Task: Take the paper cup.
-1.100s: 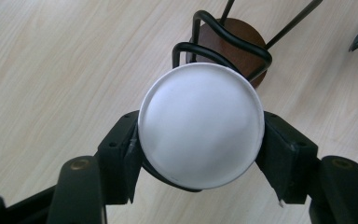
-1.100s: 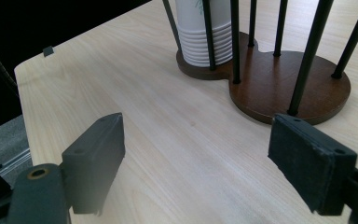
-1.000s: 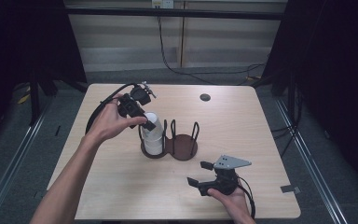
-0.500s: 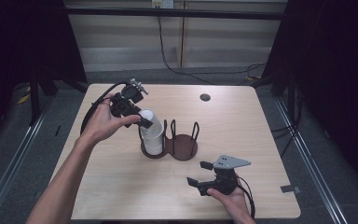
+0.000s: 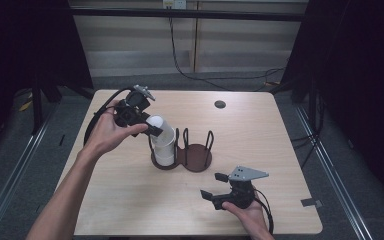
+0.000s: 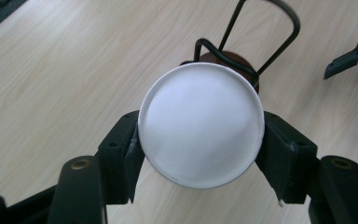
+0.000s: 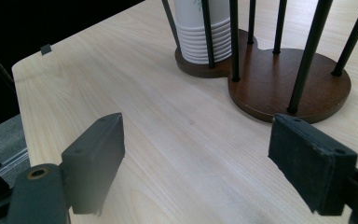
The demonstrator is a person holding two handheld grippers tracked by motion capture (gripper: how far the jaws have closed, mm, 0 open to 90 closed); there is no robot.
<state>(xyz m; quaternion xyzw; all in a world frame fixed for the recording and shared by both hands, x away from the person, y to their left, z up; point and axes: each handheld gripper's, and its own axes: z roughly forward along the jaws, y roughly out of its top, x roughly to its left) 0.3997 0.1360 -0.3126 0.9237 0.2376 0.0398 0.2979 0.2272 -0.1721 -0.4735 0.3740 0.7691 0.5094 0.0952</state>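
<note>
Jaws of the left gripper [image 5: 150,127] are clamping the top white paper cup [image 6: 200,125], tilting it free of the stack [image 7: 203,32] in the brown wire-post holder [image 5: 196,157] mid-table; right gripper [image 5: 219,192] is waiting agape near the front edge.

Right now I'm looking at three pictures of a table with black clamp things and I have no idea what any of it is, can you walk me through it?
A person sits at a wooden table holding a hand-held claw in each hand.

The high view looks down from above. The other two come from small cameras riding on each claw, looking out between its black jaws.

The left claw is shut on a white paper cup, tilted at the top of a stack of cups. The stack stands in a brown two-ring cup holder with thin black wire posts; its other ring holds nothing.

The right claw rests near the front edge, jaws open.
</note>
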